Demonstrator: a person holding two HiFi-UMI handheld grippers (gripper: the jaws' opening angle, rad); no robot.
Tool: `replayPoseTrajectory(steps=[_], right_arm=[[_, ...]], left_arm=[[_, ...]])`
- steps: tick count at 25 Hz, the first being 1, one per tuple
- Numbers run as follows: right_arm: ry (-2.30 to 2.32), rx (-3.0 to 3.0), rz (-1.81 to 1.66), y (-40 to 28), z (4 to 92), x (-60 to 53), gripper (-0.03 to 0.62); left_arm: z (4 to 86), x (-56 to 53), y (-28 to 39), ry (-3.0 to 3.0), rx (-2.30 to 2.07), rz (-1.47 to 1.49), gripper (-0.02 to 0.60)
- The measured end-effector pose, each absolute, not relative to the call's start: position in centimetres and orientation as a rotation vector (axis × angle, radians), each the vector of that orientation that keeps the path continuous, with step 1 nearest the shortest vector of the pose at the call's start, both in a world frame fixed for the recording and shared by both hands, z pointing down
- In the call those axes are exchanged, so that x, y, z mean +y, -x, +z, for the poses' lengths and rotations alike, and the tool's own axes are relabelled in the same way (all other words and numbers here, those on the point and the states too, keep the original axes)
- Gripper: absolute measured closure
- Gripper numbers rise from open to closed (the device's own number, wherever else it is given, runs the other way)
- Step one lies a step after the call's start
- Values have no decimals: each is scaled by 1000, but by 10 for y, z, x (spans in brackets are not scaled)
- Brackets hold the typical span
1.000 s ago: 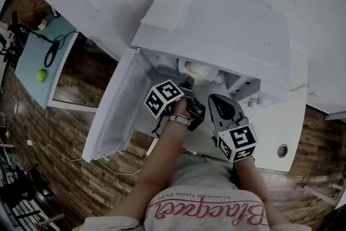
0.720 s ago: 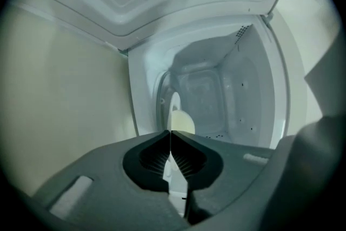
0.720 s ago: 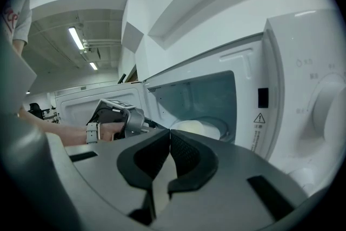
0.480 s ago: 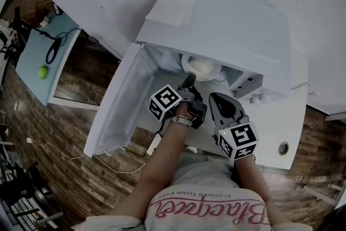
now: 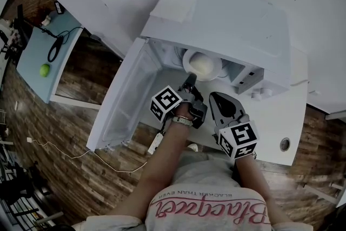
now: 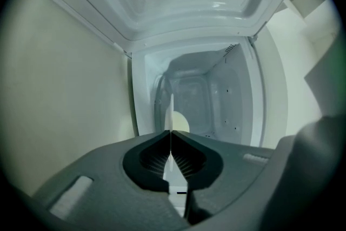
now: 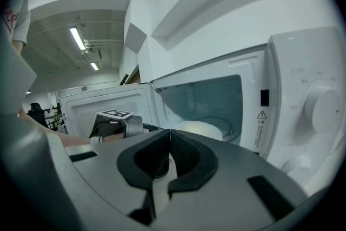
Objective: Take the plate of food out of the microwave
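The white microwave (image 5: 227, 24) stands with its door (image 5: 121, 100) swung open to the left. Inside lies a white plate (image 5: 201, 66) with a pale mound of food (image 6: 181, 123). My left gripper (image 5: 189, 83) reaches into the opening. Its jaws are shut on the plate's near rim (image 6: 171, 108), which shows edge-on between them in the left gripper view. My right gripper (image 5: 219, 101) hovers just outside the opening to the right, shut and empty (image 7: 170, 131). From the right gripper view the plate (image 7: 200, 128) sits on the turntable, with the left gripper's marker cube (image 7: 116, 114) beside it.
The control panel with its knob (image 7: 319, 108) is right of the cavity. A folded white cloth (image 5: 173, 8) lies on top of the microwave. A white adapter (image 5: 157, 142) hangs off the counter's front edge. A blue table with a green ball (image 5: 45, 70) stands far left.
The left gripper has edged a little deeper toward the plate and stays at its near rim. More of the plate shows below the microwave's top edge. The right gripper has hardly moved.
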State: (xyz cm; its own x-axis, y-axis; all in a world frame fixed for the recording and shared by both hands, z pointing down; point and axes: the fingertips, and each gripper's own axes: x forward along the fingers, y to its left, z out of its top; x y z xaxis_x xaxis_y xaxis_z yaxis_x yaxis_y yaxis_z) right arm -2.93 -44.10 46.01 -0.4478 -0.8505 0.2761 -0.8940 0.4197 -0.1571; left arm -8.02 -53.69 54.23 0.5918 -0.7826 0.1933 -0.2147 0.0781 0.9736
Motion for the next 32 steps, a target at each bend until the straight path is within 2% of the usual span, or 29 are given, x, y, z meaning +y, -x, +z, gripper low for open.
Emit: replayPoseTrajectory(steps=[32], right_arm=[[-1600,-2528,379,52,448,-385,582]], left_arm=[[523,-476,102,-1519,-798,-618,569]])
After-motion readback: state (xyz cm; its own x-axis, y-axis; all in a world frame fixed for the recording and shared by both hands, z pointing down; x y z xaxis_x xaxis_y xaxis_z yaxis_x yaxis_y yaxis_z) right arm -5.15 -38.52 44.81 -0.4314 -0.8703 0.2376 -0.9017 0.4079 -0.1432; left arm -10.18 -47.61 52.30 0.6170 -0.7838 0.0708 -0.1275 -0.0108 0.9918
